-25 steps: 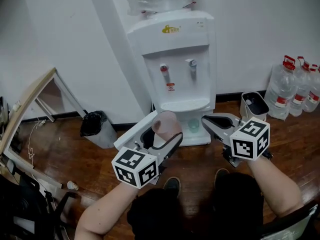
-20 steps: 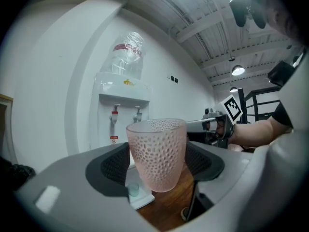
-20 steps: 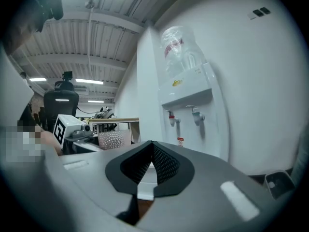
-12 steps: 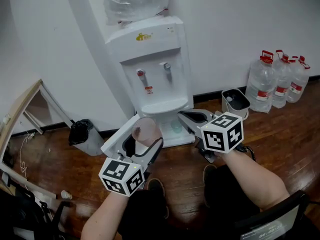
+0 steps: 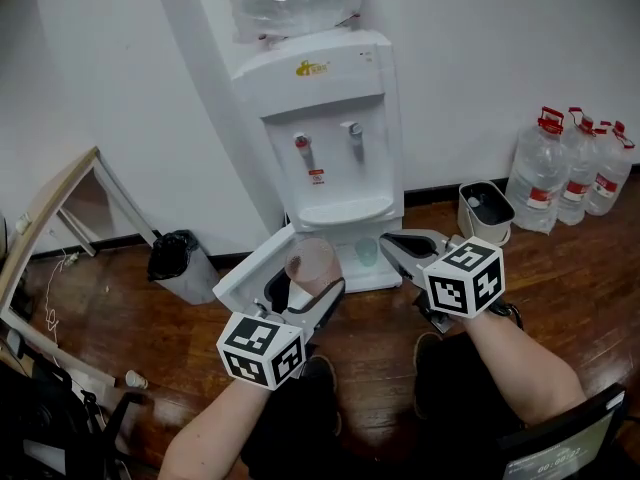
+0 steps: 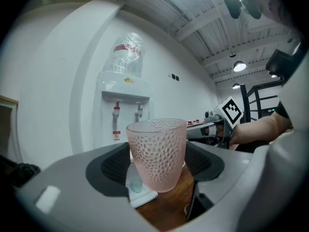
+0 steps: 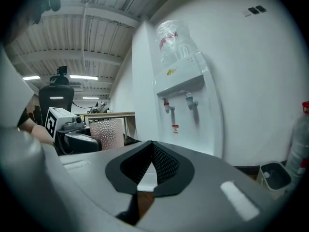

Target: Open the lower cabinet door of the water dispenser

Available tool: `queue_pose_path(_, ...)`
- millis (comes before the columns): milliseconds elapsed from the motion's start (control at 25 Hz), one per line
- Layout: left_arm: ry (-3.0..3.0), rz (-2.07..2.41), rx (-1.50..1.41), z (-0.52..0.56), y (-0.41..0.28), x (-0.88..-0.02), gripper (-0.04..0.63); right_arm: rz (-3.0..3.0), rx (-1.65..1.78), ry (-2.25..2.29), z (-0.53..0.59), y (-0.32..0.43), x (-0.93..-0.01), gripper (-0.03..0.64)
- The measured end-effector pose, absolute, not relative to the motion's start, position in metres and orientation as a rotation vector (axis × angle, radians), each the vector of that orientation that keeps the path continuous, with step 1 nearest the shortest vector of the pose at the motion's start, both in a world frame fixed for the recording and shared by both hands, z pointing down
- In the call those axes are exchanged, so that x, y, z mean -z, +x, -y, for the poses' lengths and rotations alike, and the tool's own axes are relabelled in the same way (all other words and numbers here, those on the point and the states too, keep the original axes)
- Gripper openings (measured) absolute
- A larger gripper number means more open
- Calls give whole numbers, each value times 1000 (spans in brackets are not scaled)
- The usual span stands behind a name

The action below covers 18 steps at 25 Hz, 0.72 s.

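Grip check: cup (image 6: 157, 149) held before open cabinet door (image 5: 248, 268).
My left gripper (image 6: 157, 166) clamps the pink cup; my right gripper (image 7: 152, 164) is closed, empty. Beyond, the cabinet door stands swung leftward off the water dispenser (image 5: 330, 118). Risk: drifting forward knocks cup against door edge.

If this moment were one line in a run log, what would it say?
left gripper: shut on pink cup | right gripper: shut, empty | water dispenser: ahead | lower door: appears swung open
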<state>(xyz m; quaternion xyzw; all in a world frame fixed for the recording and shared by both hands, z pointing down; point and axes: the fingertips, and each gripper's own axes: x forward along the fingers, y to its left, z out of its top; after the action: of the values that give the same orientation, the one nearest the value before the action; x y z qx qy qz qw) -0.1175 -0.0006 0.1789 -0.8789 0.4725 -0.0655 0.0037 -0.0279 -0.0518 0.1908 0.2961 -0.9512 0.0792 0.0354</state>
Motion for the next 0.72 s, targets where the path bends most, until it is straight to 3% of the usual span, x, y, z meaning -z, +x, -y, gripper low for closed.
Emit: queue_pose_path(720,-2755,-1431,294,10,-114,-194,353,2929,-220,859,44,-27,-192,2)
